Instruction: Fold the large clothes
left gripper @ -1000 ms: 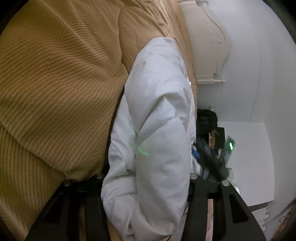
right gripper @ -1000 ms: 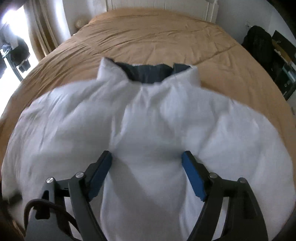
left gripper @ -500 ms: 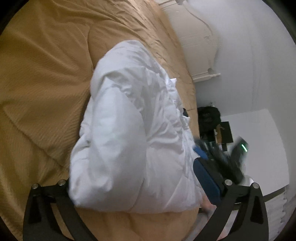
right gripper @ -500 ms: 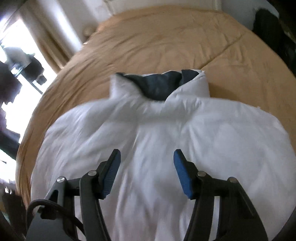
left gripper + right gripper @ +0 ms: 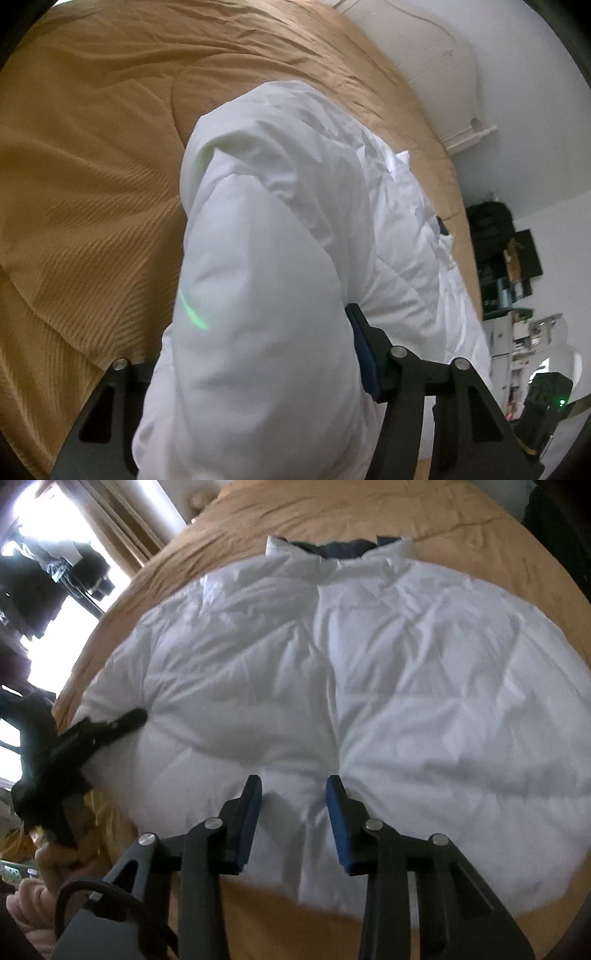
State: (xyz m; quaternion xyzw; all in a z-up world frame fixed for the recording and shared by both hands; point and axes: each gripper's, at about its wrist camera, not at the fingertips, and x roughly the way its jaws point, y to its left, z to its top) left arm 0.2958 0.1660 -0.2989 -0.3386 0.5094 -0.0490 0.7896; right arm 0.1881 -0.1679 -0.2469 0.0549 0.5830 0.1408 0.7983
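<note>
jacket: white puffy jacket (image 5: pixel 332 672) lay spread flat on the tan bedspread (image 5: pixel 480 528), collar with dark lining at 12 o'clock in the right view, hem toward 6.
left sleeve side: in the left view a thick padded roll of the jacket (image 5: pixel 258 295) ran from 6 up toward 1 o'clock, bulging between the arms of the tool.
left gripper (image 5: pixel 255 354): jaws had just been closing around that roll. Blue pad at 4 o'clock sat against the fabric; the other pad was hidden under the bulge, so can't tell if it actually pinched.
right gripper (image 5: pixel 293 808): jaws had just been closing, roughly a third open, with a ridge of hem fabric at the centre seam between the pads. Fabric puckered toward the right pad, but I couldn't confirm a firm bite.
other tool in right view: the left tool (image 5: pixel 92 734) showed at 9 o'clock, touching the jacket's edge, a hand (image 5: pixel 55 864) below it.
handling, my read: light, soft and springy. The fill likely compresses, then rebounds, so folds won't stay creased. The shell looked smooth, probably slippery.
where to grab, my read: seams, hem or cuff, where the layers are thin. A bite on a full puff likely slips out.
risk: a pinch on the shell alone could slide.
</note>
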